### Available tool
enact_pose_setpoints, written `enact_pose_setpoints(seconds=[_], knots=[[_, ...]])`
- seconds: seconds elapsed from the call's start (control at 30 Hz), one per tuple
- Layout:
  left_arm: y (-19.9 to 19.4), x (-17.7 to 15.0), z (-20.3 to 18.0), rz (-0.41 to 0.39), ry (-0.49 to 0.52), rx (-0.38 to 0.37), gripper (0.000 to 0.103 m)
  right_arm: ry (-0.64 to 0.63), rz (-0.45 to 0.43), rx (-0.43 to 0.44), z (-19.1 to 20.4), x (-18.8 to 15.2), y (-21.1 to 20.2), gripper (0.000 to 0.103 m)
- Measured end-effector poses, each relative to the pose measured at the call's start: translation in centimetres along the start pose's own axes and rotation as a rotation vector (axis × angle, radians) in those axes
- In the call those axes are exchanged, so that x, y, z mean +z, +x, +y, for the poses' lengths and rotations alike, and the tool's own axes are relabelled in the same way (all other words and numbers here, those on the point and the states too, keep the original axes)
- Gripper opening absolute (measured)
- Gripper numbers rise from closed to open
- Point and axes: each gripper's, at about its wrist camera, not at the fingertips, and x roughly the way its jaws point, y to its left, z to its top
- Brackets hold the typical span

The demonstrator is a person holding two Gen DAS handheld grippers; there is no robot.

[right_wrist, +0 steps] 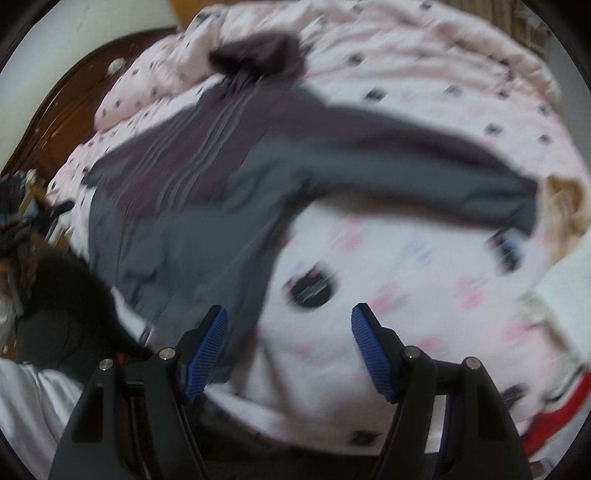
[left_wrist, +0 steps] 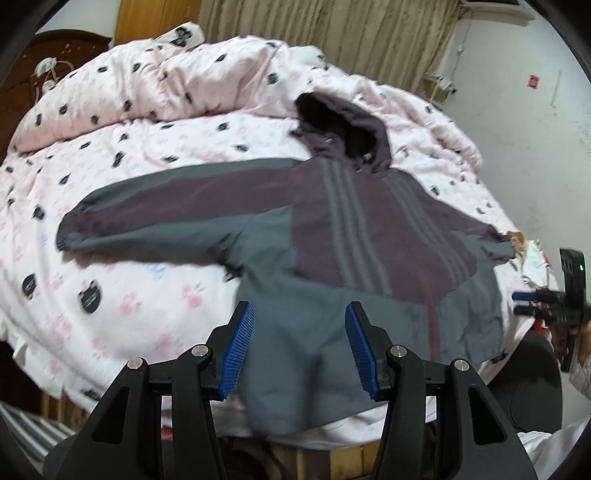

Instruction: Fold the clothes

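A hooded jacket [left_wrist: 369, 229], maroon and grey with pale stripes, lies spread flat on the bed with both sleeves out and the hood toward the far side. My left gripper [left_wrist: 299, 314] hovers open over the jacket's grey hem, nothing between its blue pads. In the left wrist view the right gripper [left_wrist: 524, 302] shows at the far right edge, beyond the jacket's right hem corner. In the blurred right wrist view the jacket [right_wrist: 207, 162] lies ahead to the left, one sleeve [right_wrist: 424, 177] stretching right. My right gripper [right_wrist: 290, 315] stands open above the sheet just right of the hem.
The bed carries a pink patterned quilt [left_wrist: 147, 155], bunched up at the far side. A dark wooden headboard [left_wrist: 22, 74] stands at the left, a curtain [left_wrist: 325, 33] behind. A tan item [right_wrist: 565, 206] and a red-and-white cloth [right_wrist: 554, 406] lie at the bed's right edge.
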Motion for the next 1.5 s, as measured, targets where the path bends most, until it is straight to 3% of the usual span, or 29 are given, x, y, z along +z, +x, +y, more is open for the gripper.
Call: enact_pose_setpoints(seconds=[0.07, 0.17, 0.33, 0.37, 0.43, 0.77, 0.8, 0.83, 0.93, 1.17, 1.37, 1.47, 1.5], knots=[[0.6, -0.3, 0.4, 0.031, 0.007, 0.018, 0.047, -0.011, 0.043, 0.053, 0.9, -1.0, 1.5, 0.071], [1.9, -0.9, 1.2, 0.079, 0.012, 0.025, 0.047, -0.041, 0.073, 0.065, 1.8, -1.6, 2.9, 0.070], [3.5, -2.3, 3.0, 0.127, 0.016, -0.025, 0.047, -0.050, 0.078, 0.075, 2.0, -2.0, 3.7, 0.069], [3.8, -2.5, 3.0, 0.140, 0.018, -0.033, 0.047, -0.049, 0.079, 0.083, 2.0, -2.1, 3.7, 0.066], [4.3, -3.0, 2.9, 0.168, 0.023, -0.051, 0.047, -0.053, 0.104, 0.131, 2.2, -2.2, 4.0, 0.045], [7.2, -5.1, 2.7, 0.311, 0.047, -0.137, 0.046, -0.038, 0.145, 0.172, 3.2, -2.5, 5.9, 0.022], [7.1, -5.2, 2.7, 0.322, 0.050, -0.133, 0.041, -0.038, 0.146, 0.176, 3.3, -2.4, 5.9, 0.018], [7.0, -5.3, 2.6, 0.333, 0.053, -0.127, 0.026, -0.040, 0.147, 0.183, 3.3, -2.3, 5.6, 0.016], [6.8, -5.4, 2.5, 0.367, 0.063, -0.109, 0.017, -0.061, 0.156, 0.201, 3.4, -2.2, 4.4, 0.016], [6.2, -5.8, 2.2, 0.444, 0.086, -0.067, 0.010, -0.100, 0.182, 0.284, 4.1, -2.2, 2.5, 0.014], [6.4, -5.8, 1.6, 0.499, 0.104, -0.016, 0.013, -0.109, 0.260, 0.208, 4.1, -2.5, 5.1, 0.014], [5.6, -4.9, 1.0, 0.511, 0.127, 0.027, 0.016, -0.115, 0.271, 0.159, 4.5, -2.1, 5.3, 0.021], [4.5, -4.0, 0.9, 0.477, 0.135, 0.032, 0.016, -0.118, 0.275, 0.142, 4.6, -2.0, 5.4, 0.032]])
